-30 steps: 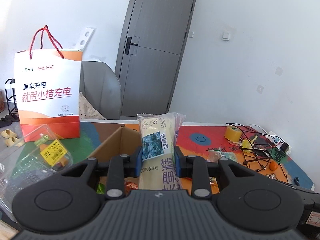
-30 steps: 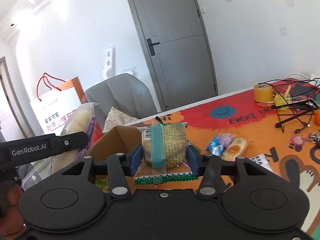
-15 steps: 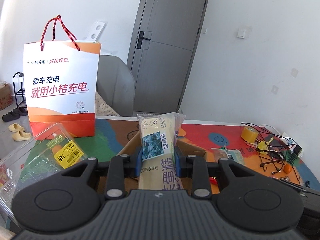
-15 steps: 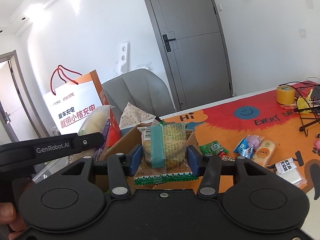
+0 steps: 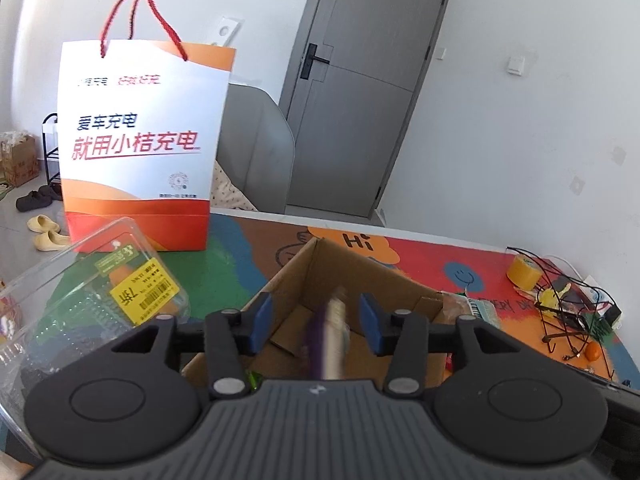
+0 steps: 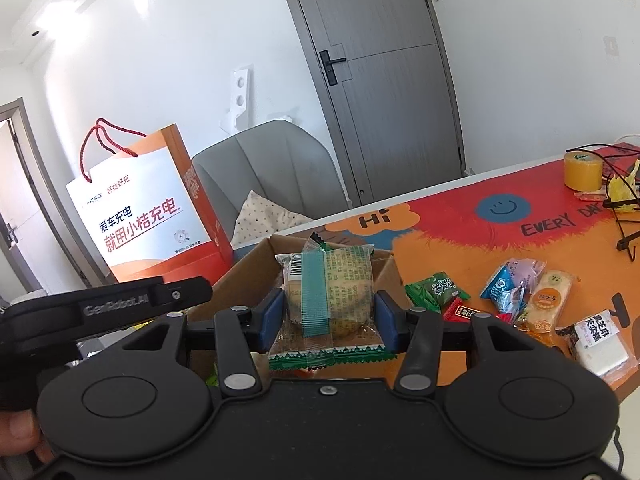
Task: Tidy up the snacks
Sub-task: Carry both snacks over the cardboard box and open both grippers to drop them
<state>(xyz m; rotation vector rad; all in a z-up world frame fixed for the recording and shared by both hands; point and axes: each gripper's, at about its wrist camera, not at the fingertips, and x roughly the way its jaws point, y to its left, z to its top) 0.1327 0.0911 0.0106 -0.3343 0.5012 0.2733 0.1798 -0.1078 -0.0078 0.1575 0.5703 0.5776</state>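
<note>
My left gripper (image 5: 316,322) hangs over the open cardboard box (image 5: 352,276), its jaws opening. The long cake packet (image 5: 326,340) is blurred and falling edge-on between the blue pads, touching neither. My right gripper (image 6: 330,316) is shut on a clear packet with a round cake and a teal strip (image 6: 328,296), held just in front of the same cardboard box (image 6: 256,264). The left gripper's black body (image 6: 104,308) shows at the left of the right wrist view.
A white-and-orange paper bag (image 5: 140,148) stands behind the box. A clear plastic clamshell (image 5: 80,308) lies to its left. Several loose snack packets (image 6: 516,296) lie on the colourful mat to the right, with a tape roll (image 6: 582,170) and a wire rack (image 5: 568,308) farther back.
The left jaws have spread and the long cake packet has slipped out, dropping toward the box. Both grippers have moved closer over the box; the right still grips its cake packet.
</note>
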